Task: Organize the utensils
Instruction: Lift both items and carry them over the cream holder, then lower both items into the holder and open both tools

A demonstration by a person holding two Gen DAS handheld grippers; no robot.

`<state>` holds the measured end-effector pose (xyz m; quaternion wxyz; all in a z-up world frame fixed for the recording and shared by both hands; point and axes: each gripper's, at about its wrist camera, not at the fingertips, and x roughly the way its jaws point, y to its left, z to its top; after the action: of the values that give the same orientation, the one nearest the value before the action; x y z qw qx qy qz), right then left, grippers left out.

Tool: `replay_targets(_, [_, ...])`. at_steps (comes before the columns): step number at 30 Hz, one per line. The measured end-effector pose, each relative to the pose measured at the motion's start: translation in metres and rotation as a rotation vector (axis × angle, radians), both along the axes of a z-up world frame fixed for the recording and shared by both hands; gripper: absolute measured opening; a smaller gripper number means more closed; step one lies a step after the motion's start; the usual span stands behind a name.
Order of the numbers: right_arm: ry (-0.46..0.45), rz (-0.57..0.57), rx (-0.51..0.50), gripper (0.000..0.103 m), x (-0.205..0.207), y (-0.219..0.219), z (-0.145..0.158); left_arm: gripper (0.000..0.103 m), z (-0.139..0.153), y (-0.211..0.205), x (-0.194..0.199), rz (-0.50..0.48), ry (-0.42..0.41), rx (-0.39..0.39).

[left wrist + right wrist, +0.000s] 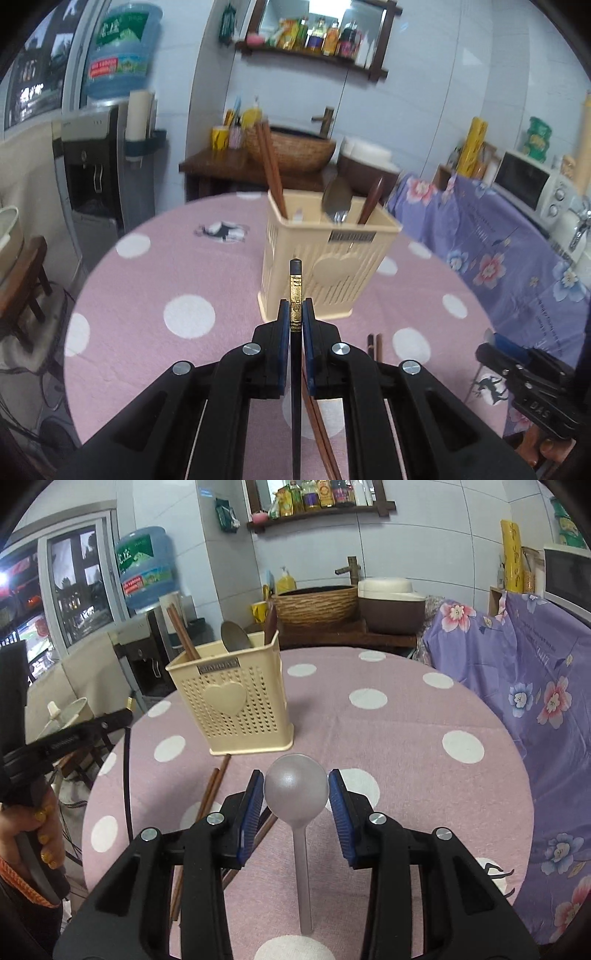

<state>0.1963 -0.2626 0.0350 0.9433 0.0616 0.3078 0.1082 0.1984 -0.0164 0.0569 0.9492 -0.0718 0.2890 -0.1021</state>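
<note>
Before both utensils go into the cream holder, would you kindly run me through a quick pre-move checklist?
1. Left gripper clamped on black chopstick: ok.
2. Right gripper pads against silver spoon bowl: ok; firmness: cannot tell.
3. Cream holder upright on the pink table: ok.
4. Free room among the utensils already in it: cannot tell.
5. Table cleared: not ok, brown chopsticks lie there.

Mounted behind each gripper's fingers, looking forward and slightly down across the pink dotted surface [155, 280]. Both close above it, sharing the cream utensil basket [325, 266] [236, 705] from opposite sides.
</note>
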Motion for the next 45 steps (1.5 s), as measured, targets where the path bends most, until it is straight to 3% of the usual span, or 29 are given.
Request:
replay_targets(5, [-0.009, 0.005, 0.006, 0.037, -0.003, 0.001, 0.006, 0.008, 0.014, 0.001, -0.012, 0.003, -0.053, -0.009])
replay_targets(21, [-0.023, 0.038, 0.059, 0.037, 0.003, 0.005, 0.024, 0.008, 0.032, 0.009, -0.015, -0.011, -0.09, -0.031])
replay_targets(25, [-0.062, 0.045, 0.082, 0.037, 0.019, 0.01, 0.047, 0.008, 0.052, 0.008, -0.008, -0.025, -0.114, -0.036])
replay_targets(31, [-0.176, 0.033, 0.116, 0.037, 0.06, 0.025, 0.116, 0.008, 0.112, 0.003, 0.011, -0.049, -0.183, -0.05])
replay_targets(35, [-0.259, -0.01, 0.118, 0.037, 0.097, 0.041, 0.166, 0.008, 0.162, 0.0, 0.034, -0.019, -0.233, -0.056])
replay_targets(38, [-0.273, -0.026, 0.13, 0.037, 0.12, 0.053, 0.183, 0.008, 0.185, -0.005, 0.052, 0.036, -0.283, -0.035])
replay_targets(41, [-0.298, -0.056, 0.083, 0.037, 0.139, 0.069, 0.178, 0.008, 0.182, -0.011, 0.071, 0.08, -0.294, 0.001])
replay_targets(45, [-0.29, -0.072, 0.042, 0.037, 0.155, 0.08, 0.145, 0.008, 0.146, -0.014, 0.088, 0.105, -0.247, 0.021])
